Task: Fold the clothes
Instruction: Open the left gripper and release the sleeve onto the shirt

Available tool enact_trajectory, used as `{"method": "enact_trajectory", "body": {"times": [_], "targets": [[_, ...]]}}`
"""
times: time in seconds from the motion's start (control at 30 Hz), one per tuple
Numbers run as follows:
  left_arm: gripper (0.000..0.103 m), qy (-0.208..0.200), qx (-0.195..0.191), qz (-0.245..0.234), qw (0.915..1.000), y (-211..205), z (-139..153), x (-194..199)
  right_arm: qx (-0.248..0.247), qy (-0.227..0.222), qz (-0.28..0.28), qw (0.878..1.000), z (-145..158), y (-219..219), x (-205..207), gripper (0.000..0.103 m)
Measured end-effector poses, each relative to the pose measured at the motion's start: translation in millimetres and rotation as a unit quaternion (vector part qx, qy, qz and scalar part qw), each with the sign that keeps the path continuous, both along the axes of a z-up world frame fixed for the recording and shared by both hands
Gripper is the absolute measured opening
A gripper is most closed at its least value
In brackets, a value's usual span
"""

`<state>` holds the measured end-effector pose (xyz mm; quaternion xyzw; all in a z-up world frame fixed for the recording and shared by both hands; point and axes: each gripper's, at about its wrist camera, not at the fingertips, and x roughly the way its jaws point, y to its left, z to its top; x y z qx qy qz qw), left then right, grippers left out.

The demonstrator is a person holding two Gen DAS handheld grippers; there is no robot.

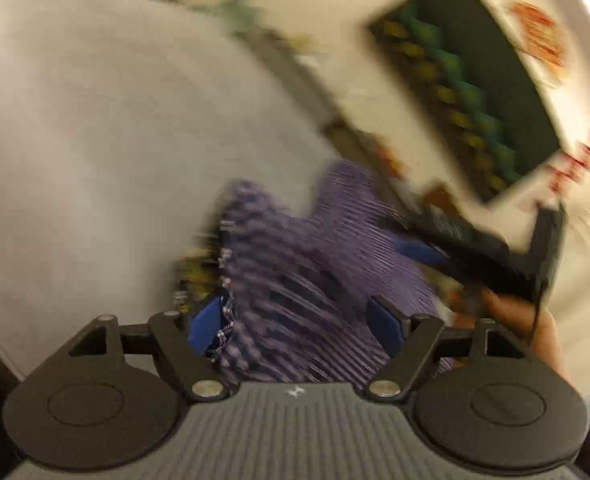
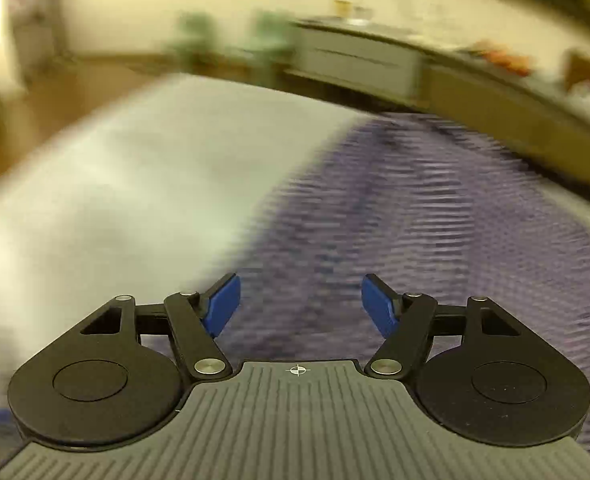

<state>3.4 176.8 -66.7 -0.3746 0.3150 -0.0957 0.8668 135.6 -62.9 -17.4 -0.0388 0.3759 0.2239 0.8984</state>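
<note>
Motion blur smears the left wrist view: the left gripper (image 1: 297,326), blue pads spread, has purple checked cloth (image 1: 315,264) bunched between them, the cloth's edge against the left pad. The right gripper (image 1: 491,254) shows far right. In the right wrist view, the right gripper (image 2: 300,306) stands spread and empty above that cloth (image 2: 435,232), which lies on the white padded surface (image 2: 135,184).

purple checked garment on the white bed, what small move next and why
Probably close the left hand-held gripper on the purple checked garment. Its blue pads are spread apart, with cloth bunched between them and an edge lying against the left pad. The right hand-held gripper is also open, above the garment, with nothing pinched. Both views are motion-blurred, so settling first seems wise.
</note>
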Motion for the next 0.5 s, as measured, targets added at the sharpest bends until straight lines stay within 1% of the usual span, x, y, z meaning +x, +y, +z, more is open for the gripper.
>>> {"method": "enact_trajectory", "body": {"times": [0.03, 0.07, 0.1, 0.17, 0.23, 0.27, 0.3, 0.33, 0.37, 0.43, 0.47, 0.5], "targets": [[0.078, -0.007, -0.003, -0.017, 0.9998, -2.6, 0.5, -2.1, 0.036, 0.010, 0.031, 0.999, 3.2, -0.4, -13.1, 0.077], [0.081, -0.014, -0.006, -0.035, 0.9993, -5.2, 1.0, -4.2, 0.061, 0.017, 0.058, 0.996, 4.5, -1.4, -25.5, 0.080], [0.083, -0.020, -0.009, -0.052, 0.9984, -7.7, 1.5, -6.3, 0.071, 0.023, 0.079, 0.994, 3.8, -2.1, -36.3, 0.081], [0.083, -0.034, -0.015, -0.087, 0.9955, -12.9, 2.4, -10.5, 0.063, 0.042, 0.098, 0.992, -3.4, -2.9, -47.2, 0.082], [0.083, -0.047, -0.021, -0.121, 0.9913, -18.1, 3.4, -14.7, 0.029, 0.057, 0.093, 0.994, -13.9, -2.9, -55.2, 0.080], [0.083, -0.054, -0.023, -0.139, 0.9886, -20.6, 3.9, -16.8, 0.013, 0.056, 0.085, 0.995, -15.6, -4.3, -62.5, 0.080], [0.083, -0.061, -0.026, -0.156, 0.9856, -23.2, 4.4, -18.9, 0.012, 0.060, 0.074, 0.995, -17.5, -8.8, -68.6, 0.080], [0.083, -0.068, -0.029, -0.173, 0.9822, -25.8, 4.9, -21.0, 0.039, 0.073, 0.054, 0.995, -19.7, -19.1, -72.4, 0.080], [0.083, -0.069, -0.033, -0.162, 0.9838, -21.7, 6.4, -23.4, 0.065, 0.085, 0.035, 0.994, -21.9, -29.4, -76.1, 0.080], [0.085, -0.070, -0.040, -0.135, 0.9876, -12.2, 9.8, -28.0, 0.118, 0.111, -0.004, 0.987, -26.2, -50.1, -83.6, 0.080], [0.085, -0.070, -0.044, -0.121, 0.9892, -7.5, 11.5, -30.4, 0.144, 0.123, -0.024, 0.982, -28.4, -60.4, -87.4, 0.081], [0.087, -0.071, -0.048, -0.107, 0.9906, -2.7, 13.2, -32.7, 0.175, 0.140, -0.040, 0.974, -32.1, -69.5, -90.7, 0.081]]}}
